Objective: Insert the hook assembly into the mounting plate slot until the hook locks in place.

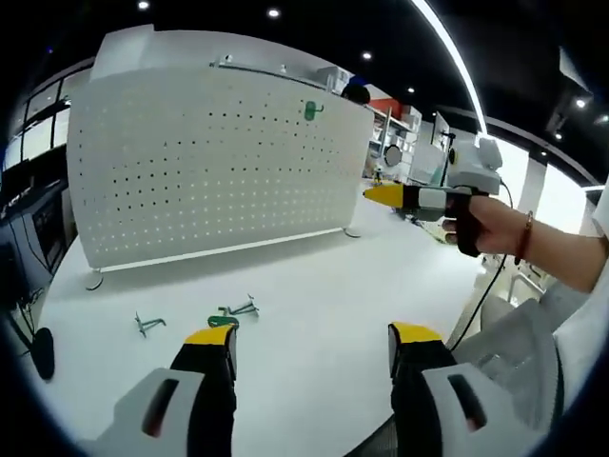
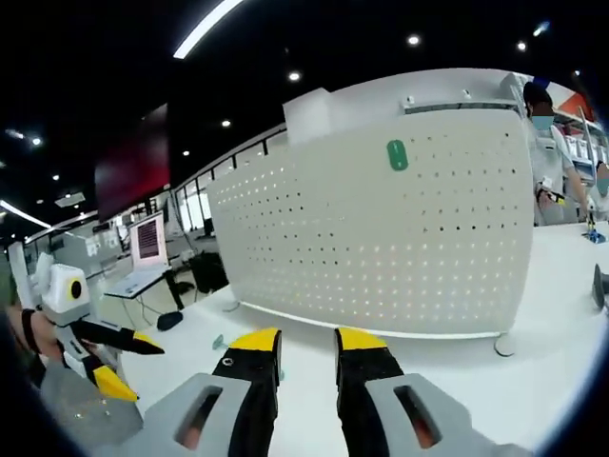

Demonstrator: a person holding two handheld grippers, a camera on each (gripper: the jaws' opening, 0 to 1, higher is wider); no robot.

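1. Hooks (image 1: 238,310): two loose ones lie flat on the white table (image 1: 314,314), just ahead of our left gripper (image 1: 309,345). One has a green base, the other (image 1: 148,324) is bare wire, a bit to its left. Neither is picked up.
2. Look: thin bent wire prongs, small, easy to roll or slide. We judge they need a pinch at the base, not on the wire.
3. Plate (image 1: 209,162): white perforated board standing upright on feet at the back of the table, well apart from the loose hooks. One green hook (image 1: 313,110) already sits near its top edge; in the right gripper view it shows as a green tab (image 2: 397,154) high on the plate (image 2: 381,228).
4. Left gripper: jaws spread wide, holding nothing, aimed down toward the loose hooks, probably lining up a grab.
5. Right gripper (image 2: 306,345): jaws apart with a narrow gap, holding nothing, raised and pointed at the plate face. In the left gripper view it hangs off the plate's right end, held by a hand (image 1: 487,227).
6. Insert not started, as we read it.
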